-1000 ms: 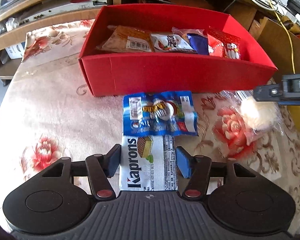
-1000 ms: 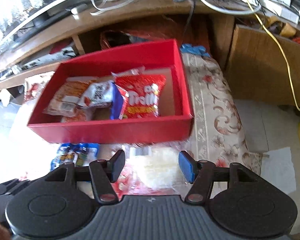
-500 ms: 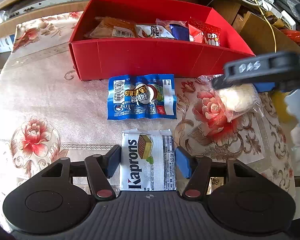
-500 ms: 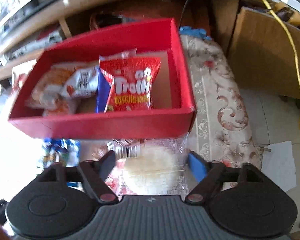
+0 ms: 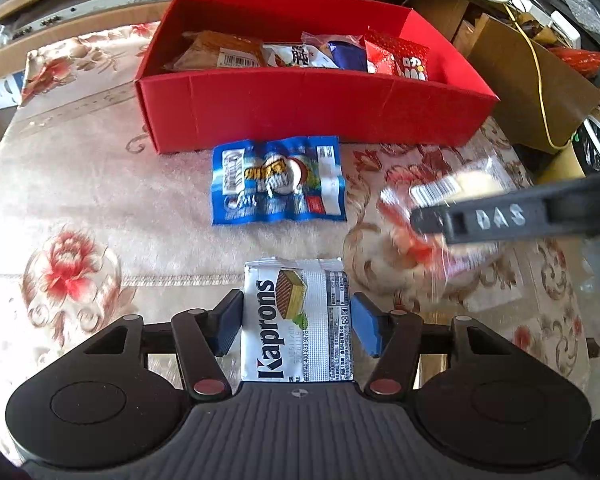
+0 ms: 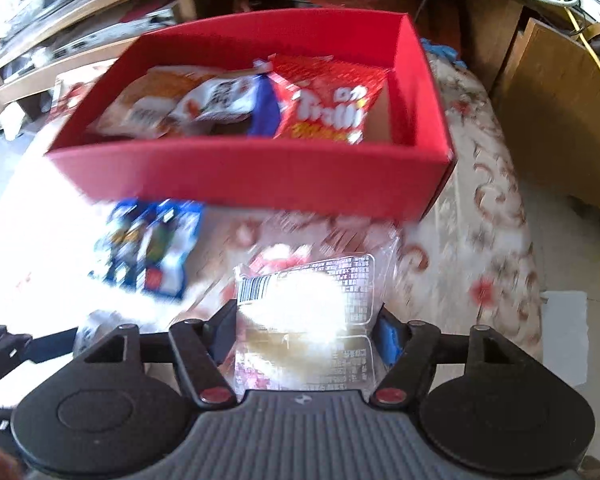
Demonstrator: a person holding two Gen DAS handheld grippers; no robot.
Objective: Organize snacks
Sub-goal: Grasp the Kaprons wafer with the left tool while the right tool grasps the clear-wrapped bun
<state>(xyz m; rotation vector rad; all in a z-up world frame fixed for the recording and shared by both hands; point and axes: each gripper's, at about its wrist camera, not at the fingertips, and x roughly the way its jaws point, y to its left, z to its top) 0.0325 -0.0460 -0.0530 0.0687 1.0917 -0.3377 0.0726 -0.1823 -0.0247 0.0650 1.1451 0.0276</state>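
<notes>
My left gripper (image 5: 297,302) is shut on a silver Kaprons wafer packet (image 5: 284,344), its blue pads pressing both long sides just above the floral cloth. A blue snack packet (image 5: 278,188) lies flat in front of the red box (image 5: 300,108), which holds several snacks, among them a red Trolli bag (image 6: 328,108). My right gripper (image 6: 306,312) is closing its jaws on a clear packet (image 6: 304,300) of something white, both pads at the packet's edges. In the left wrist view one right finger (image 5: 480,220) crosses over that blurred clear packet (image 5: 432,192).
A brown cardboard box (image 5: 532,92) with a yellow cable over it stands right of the table. A low wooden shelf (image 5: 100,8) with electronics runs behind the red box. The cloth's right edge (image 6: 516,240) drops to the floor, where white paper (image 6: 564,336) lies.
My right gripper came down nearer the table; its jaws spread wide, then narrowed around the clear packet, which shifted left. The left gripper kept hold of the Kaprons packet.
</notes>
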